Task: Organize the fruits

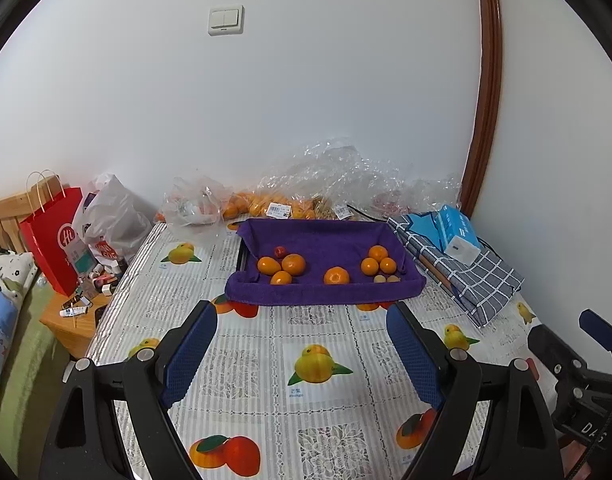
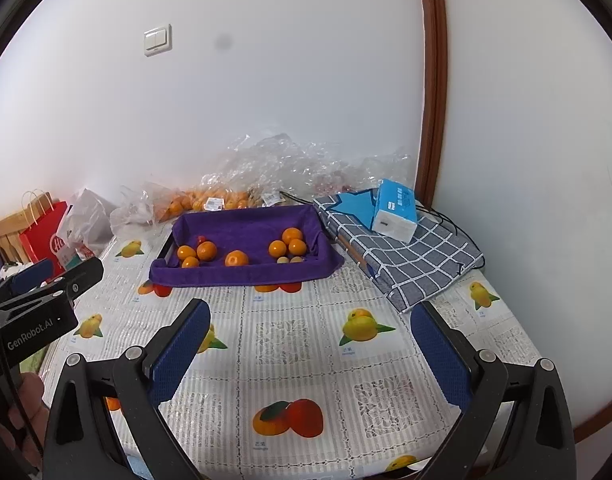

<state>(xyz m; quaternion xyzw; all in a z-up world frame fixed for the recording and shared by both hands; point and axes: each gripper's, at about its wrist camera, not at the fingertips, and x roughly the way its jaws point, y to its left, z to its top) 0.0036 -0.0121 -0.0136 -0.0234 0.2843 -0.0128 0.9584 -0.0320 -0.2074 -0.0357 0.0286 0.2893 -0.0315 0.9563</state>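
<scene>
Both tools gape wide with nothing between the pads: the left tool (image 1: 302, 354) and the right tool (image 2: 310, 354) hover over bare fruit-print cloth on the counter (image 2: 290, 364). Only the left wrist view shows the bedside cabinet (image 1: 72, 322) past the counter's left edge; only the right shows a hand (image 2: 26, 412). Farther on, the oranges (image 1: 293, 264) lie in the purple-towelled tray (image 1: 322, 294), beside folded checked fabric (image 2: 410, 264) under a tissue pack (image 2: 396, 216). Plastic bags (image 1: 338, 176) line the white wall.

orange fruits (image 1: 293, 264) on a purple towel (image 1: 326, 294); fruit-printed tablecloth (image 1: 266, 344); blue-white checked cloth (image 1: 478, 280); red bag (image 1: 52, 240).
</scene>
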